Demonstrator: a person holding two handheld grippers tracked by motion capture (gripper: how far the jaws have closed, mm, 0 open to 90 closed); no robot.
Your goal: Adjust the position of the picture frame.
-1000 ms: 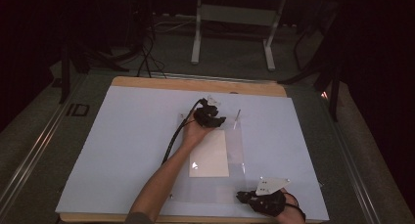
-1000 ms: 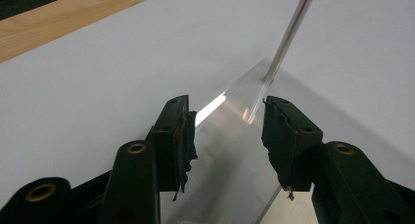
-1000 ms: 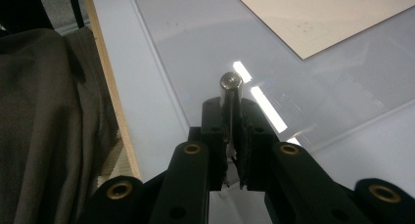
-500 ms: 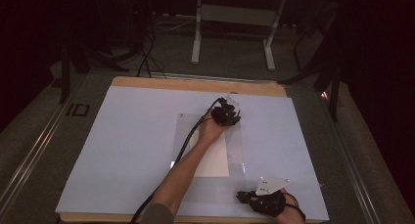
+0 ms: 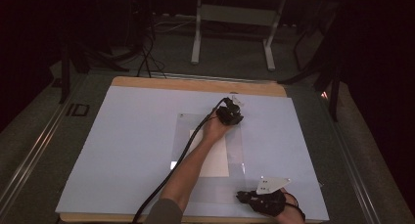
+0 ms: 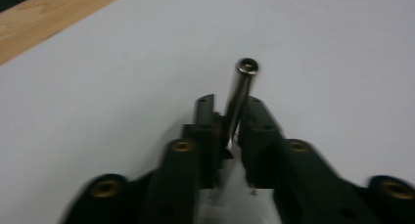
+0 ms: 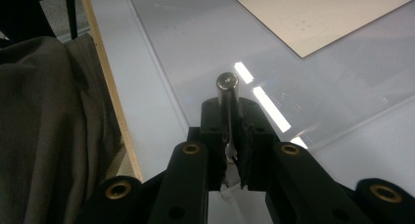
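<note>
Looking down from the high view, the left gripper (image 5: 230, 114) sits just right of the frame's centre at the far right corner of a clear sheet (image 5: 188, 123) that overlies a cream paper (image 5: 215, 160) on the white table cover (image 5: 122, 145); the right gripper (image 5: 264, 202) rests at the lower right, on the sheet's near right corner. In the left gripper view, the jaws have just been closing and now pinch a metal pin (image 6: 241, 94) with a hollow socket head, tilted right above the white cover at mid-frame. In the right gripper view, the jaws are pressed onto a second, smooth-headed pin (image 7: 227, 89) at centre, standing over the clear sheet, with the paper (image 7: 333, 18) at upper right and grey cloth (image 7: 49, 126) at left.
</note>
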